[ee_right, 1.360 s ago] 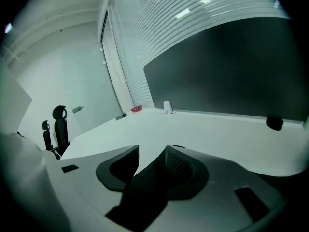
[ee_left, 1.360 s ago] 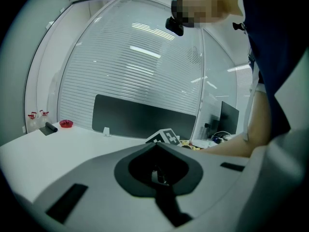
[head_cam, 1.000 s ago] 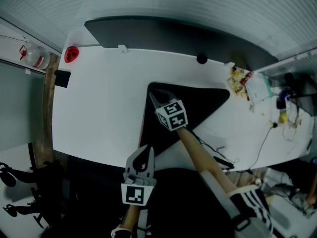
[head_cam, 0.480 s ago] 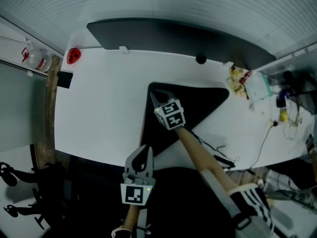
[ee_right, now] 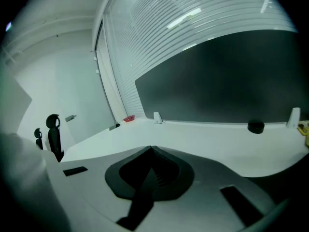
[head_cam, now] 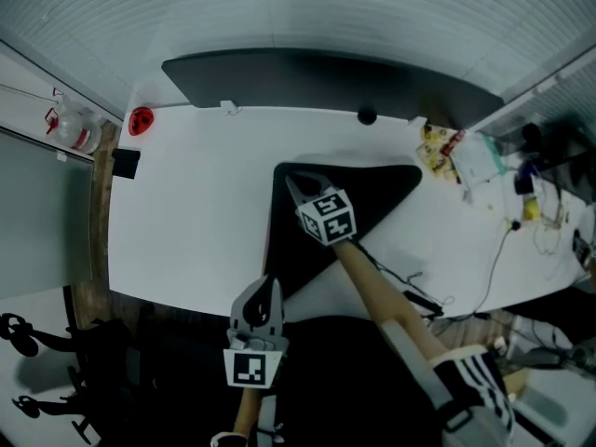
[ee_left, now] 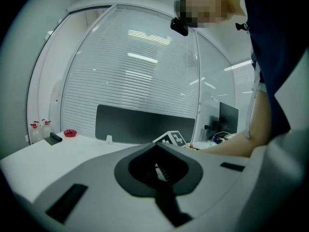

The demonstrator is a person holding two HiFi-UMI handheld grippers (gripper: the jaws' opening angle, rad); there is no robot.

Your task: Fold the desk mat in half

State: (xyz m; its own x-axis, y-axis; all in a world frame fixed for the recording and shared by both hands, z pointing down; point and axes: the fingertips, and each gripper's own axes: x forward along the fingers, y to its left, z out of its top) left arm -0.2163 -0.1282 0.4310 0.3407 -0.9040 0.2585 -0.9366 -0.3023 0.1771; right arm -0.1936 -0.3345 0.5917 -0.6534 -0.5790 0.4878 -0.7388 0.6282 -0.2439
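Observation:
The black desk mat [head_cam: 372, 189] lies on the white desk [head_cam: 196, 203] and shows as a rough triangle, with a slanted near-right edge. My right gripper [head_cam: 293, 181] rests over the mat's far-left corner with its jaws shut. Whether that corner is pinched between them is hidden. In the right gripper view the tips [ee_right: 151, 148] meet, with only white desk beyond. My left gripper [head_cam: 268, 284] hovers at the desk's near edge, just short of the mat's near point. It is shut and empty, its tips [ee_left: 155, 145] together.
A dark panel [head_cam: 317, 73] stands along the desk's back edge. In front of it sit a red object [head_cam: 141, 119] and a small black round thing [head_cam: 367, 116]. Packets [head_cam: 445, 147] and cables [head_cam: 498, 250] crowd the right end. A black block [head_cam: 124, 163] lies at the left edge.
Only the head view has shifted a little. Both grippers and the mat stay where they were.

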